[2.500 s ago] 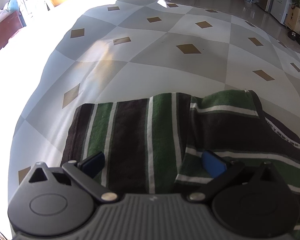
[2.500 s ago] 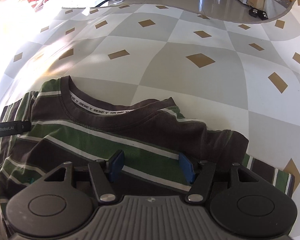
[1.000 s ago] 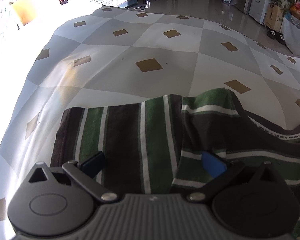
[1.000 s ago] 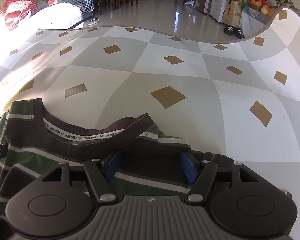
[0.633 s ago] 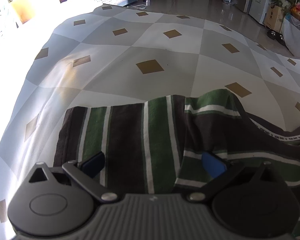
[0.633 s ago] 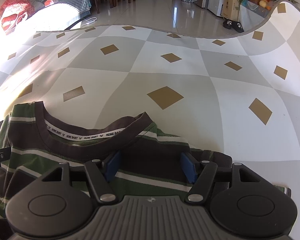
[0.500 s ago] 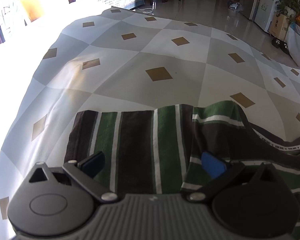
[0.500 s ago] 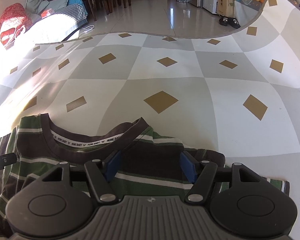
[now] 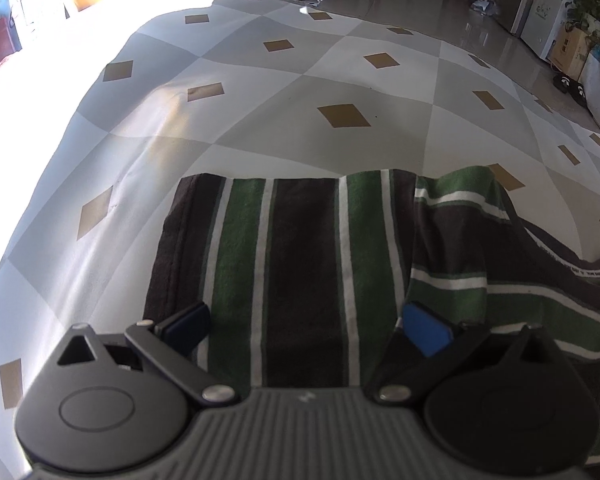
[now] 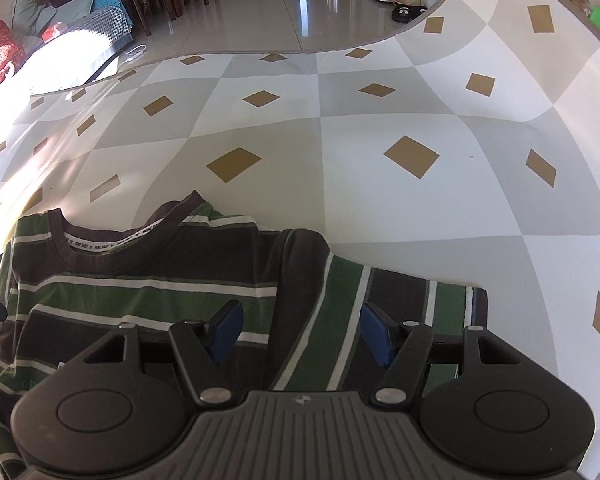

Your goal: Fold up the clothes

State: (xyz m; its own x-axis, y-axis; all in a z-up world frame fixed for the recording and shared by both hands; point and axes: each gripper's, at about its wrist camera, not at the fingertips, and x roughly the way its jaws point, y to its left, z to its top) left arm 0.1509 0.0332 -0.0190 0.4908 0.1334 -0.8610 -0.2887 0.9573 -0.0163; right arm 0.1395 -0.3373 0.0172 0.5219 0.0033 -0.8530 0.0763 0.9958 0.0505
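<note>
A: What has changed in the last couple of seconds?

B: In the right wrist view more of the brown, green and white striped knit T-shirt point(image 10: 188, 280) shows than a moment ago. A sleeve with lengthwise stripes point(image 10: 380, 292) now lies out flat to the right of the body, where earlier only a bunched dark edge showed. In the left wrist view the other sleeve point(image 9: 292, 248) looks much as it did, flat and squared off.

A: And the tools?

B: The left tool point(image 9: 306, 326) is spread wide, its blue pads on either side of the sleeve stripes, gripping nothing. The right tool point(image 10: 302, 334) is also open, over the seam between body and sleeve, empty too.

A: What does that mean for folding?

B: The shirt lies face up, both sleeves out sideways, on the grey, white and tan diamond-patterned cloth point(image 10: 360, 184) covering the surface. My guess is it is being laid flat, ready for a sleeve fold.

A: Material?

B: Soft, thin jersey that creases easily. The ribbed brown collar point(image 10: 112, 246) has a white printed tape inside. The cloth beneath looks smooth, with slight wrinkles.
</note>
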